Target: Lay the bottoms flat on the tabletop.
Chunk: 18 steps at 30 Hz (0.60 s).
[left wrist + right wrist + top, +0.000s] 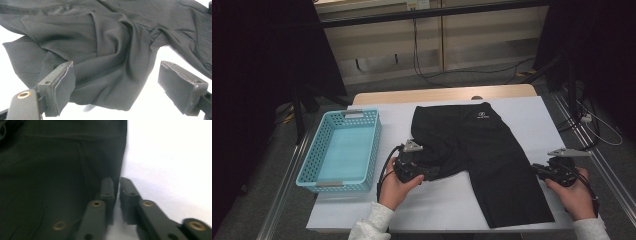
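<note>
On the table, high view: black shorts (pixel 484 160) lie spread on a white sheet (pixel 532 115), waistband far, one leg running toward the near right corner, the other leg bunched at the left.
High view, basket: blue basket (pixel 343 150) sits left of the shorts, well apart from them; nothing lies in it.
High view, left gripper: left gripper (pixel 419 167) rests at the bunched leg, cable looping beside the hand.
High view, right gripper: right gripper (pixel 539 170) sits near the right edge of the long leg; jaw gap too small to read here.
High view, extra: wooden table edge (pixel 442 94), floor cables and dark curtains show behind.
Left gripper view, cloth: crumpled folds of the shorts (pixel 107 50) fill the upper part, and a flap hangs down between the jaws.
Left gripper view, fingers: left gripper (pixel 116 87) stands wide apart, pads not pressing the cloth; the left pad touches or just overlaps the fabric edge.
Right gripper view, cloth: flat leg of the shorts (pixel 55 175) with a straight edge against the white sheet (pixel 170 157).
Right gripper view, fingers: right gripper (pixel 117 190) has its jaws closed together, nothing clamped, tips right at the shorts' edge.
</note>
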Each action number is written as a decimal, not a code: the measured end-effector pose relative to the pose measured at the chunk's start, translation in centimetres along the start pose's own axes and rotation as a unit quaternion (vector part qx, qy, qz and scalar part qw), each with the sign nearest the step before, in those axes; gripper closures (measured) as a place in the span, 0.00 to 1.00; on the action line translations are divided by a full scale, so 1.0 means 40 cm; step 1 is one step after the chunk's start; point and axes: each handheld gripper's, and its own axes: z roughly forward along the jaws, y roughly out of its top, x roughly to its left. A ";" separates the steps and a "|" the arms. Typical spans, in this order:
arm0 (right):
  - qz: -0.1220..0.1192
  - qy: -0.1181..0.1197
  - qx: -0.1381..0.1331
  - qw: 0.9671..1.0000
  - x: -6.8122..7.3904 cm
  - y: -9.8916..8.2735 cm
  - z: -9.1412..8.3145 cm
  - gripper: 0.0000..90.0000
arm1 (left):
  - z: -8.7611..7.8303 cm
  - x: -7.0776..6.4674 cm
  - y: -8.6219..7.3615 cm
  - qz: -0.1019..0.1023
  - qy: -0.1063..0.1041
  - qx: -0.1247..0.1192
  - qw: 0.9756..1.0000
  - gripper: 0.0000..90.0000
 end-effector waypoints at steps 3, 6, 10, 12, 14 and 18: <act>-0.001 0.001 0.004 1.000 -0.001 -0.001 -0.005 1.00 | 0.000 -0.002 -0.001 0.005 0.000 0.000 1.000 0.17; -0.007 -0.001 0.009 1.000 -0.005 -0.004 -0.014 1.00 | -0.002 -0.004 -0.001 -0.002 -0.001 -0.008 1.000 0.17; -0.010 -0.011 0.012 1.000 -0.015 -0.008 -0.022 1.00 | -0.007 0.005 -0.001 0.001 0.003 -0.008 1.000 0.17; -0.015 -0.010 0.010 1.000 -0.016 -0.010 -0.022 1.00 | -0.006 0.007 -0.001 -0.003 0.006 -0.010 1.000 0.16; -0.020 -0.012 0.006 1.000 -0.010 -0.010 -0.021 0.90 | -0.008 0.010 0.000 -0.007 0.011 -0.015 1.000 0.16; -0.026 -0.007 -0.014 1.000 0.002 0.000 -0.020 0.77 | -0.011 0.025 0.001 -0.010 0.024 -0.018 0.999 0.16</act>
